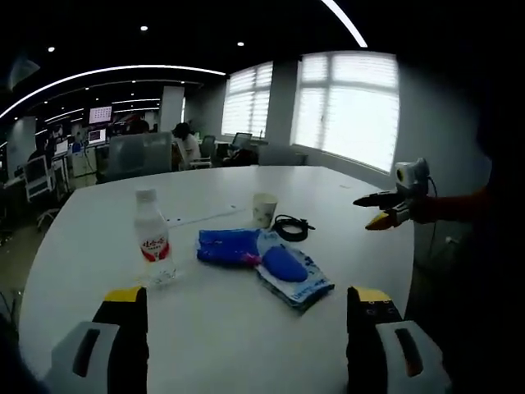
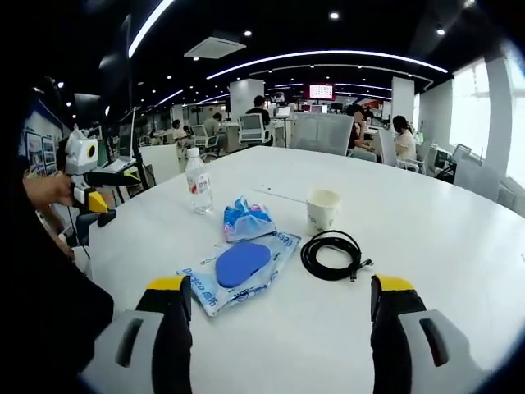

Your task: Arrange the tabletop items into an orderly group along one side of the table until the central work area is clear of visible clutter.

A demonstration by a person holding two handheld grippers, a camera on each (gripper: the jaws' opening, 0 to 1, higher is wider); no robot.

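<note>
Both claws stand with jaws wide apart and nothing between them: the left claw (image 1: pixel 246 316) and the right claw (image 2: pixel 279 308) hover over the near edge of the round white table (image 2: pixel 459 246), short of every item. Judging by that, no gathering has begun; this looks like the approach before a first pick.

Take the small white paper cup (image 2: pixel 322 208) as the landmark. Just before it, toward the right claw, lies the coiled black cable (image 2: pixel 331 254), close to the cup but apart from it. Left of the cup in the right gripper view sits the crumpled blue plastic bag (image 2: pixel 247 219), and nearer still the flat blue-and-white printed pouch with a blue oval pad on it (image 2: pixel 239 268). Beyond the bag stands the clear plastic water bottle with a red label and white cap (image 2: pixel 198 185), upright.

The next move probably calls for choosing one side and closing on the nearest item, the pouch or cable.

The cup's contents cannot be seen; the bottle looks nearly empty.
</note>
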